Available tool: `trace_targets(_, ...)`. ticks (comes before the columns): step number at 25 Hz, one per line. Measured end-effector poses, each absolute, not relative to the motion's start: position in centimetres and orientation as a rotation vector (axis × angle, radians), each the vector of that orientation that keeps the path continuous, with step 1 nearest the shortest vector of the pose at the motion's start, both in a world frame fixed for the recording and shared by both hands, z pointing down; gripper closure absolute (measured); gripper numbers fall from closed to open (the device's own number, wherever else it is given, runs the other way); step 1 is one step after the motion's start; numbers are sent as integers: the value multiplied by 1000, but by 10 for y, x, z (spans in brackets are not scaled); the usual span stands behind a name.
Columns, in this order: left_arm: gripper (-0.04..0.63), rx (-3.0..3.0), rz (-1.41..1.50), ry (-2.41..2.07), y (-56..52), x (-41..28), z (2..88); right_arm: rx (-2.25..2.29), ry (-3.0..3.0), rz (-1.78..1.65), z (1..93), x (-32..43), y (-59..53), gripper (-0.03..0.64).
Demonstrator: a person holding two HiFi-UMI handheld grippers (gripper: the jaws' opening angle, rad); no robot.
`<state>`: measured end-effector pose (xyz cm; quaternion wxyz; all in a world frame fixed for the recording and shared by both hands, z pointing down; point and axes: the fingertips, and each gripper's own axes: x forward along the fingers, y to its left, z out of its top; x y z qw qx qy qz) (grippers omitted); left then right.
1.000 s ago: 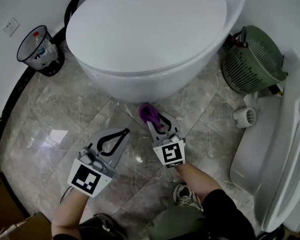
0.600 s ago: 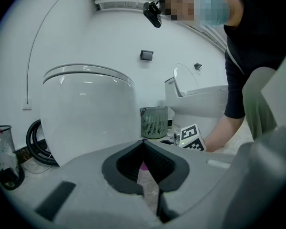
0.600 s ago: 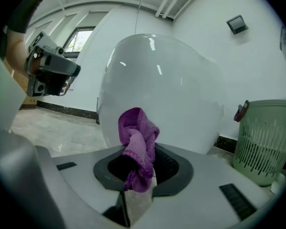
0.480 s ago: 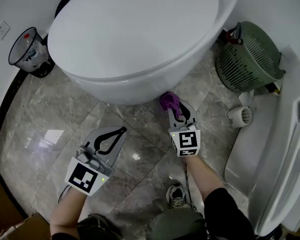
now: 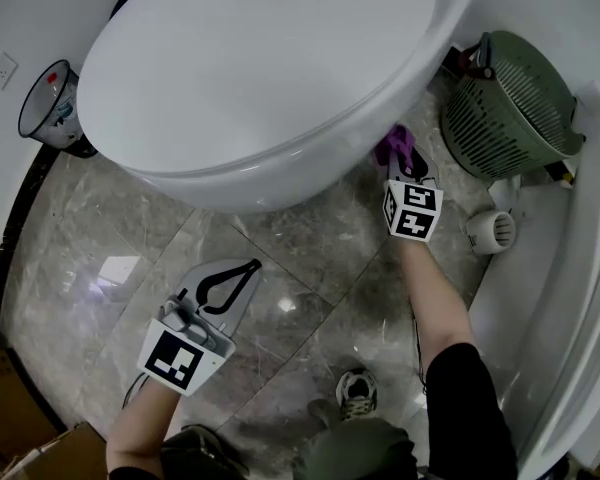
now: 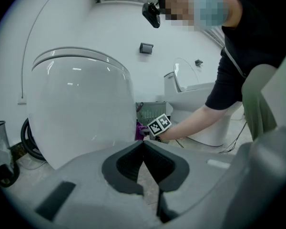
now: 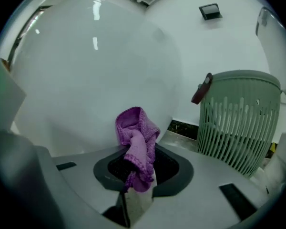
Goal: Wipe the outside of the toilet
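The white toilet point(image 5: 270, 68) with its lid down fills the top of the head view. My right gripper point(image 5: 401, 165) is shut on a purple cloth point(image 5: 395, 146), held against the bowl's lower right side. In the right gripper view the purple cloth point(image 7: 136, 147) sticks up from the jaws right by the toilet's white wall point(image 7: 86, 75). My left gripper point(image 5: 242, 269) hangs shut over the marble floor, in front of the bowl and apart from it. The left gripper view shows the toilet point(image 6: 81, 109) ahead and the cloth point(image 6: 140, 130) at its right side.
A green slatted basket point(image 5: 510, 118) stands just right of the right gripper. A white fan-like object point(image 5: 492, 232) lies on the floor below it. A black wire bin point(image 5: 48, 108) stands at the left wall. A second white fixture point(image 5: 580, 308) lines the right edge.
My right gripper has carried the purple cloth from the front of the bowl rightward and further back along its side. The left gripper has stayed about where it was.
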<state>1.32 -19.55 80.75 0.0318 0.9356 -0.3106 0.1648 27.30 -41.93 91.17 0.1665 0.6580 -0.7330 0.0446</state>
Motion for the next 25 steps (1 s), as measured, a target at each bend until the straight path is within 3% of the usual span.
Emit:
trace_targets(9,589,2889,513,-971,-195,-1,806,1952,-2037,223,908,282,-413,528)
trace_targets(25,589,2890,504,-1270,-169,-143,812,1411,-2468,223,846,102,-209,528)
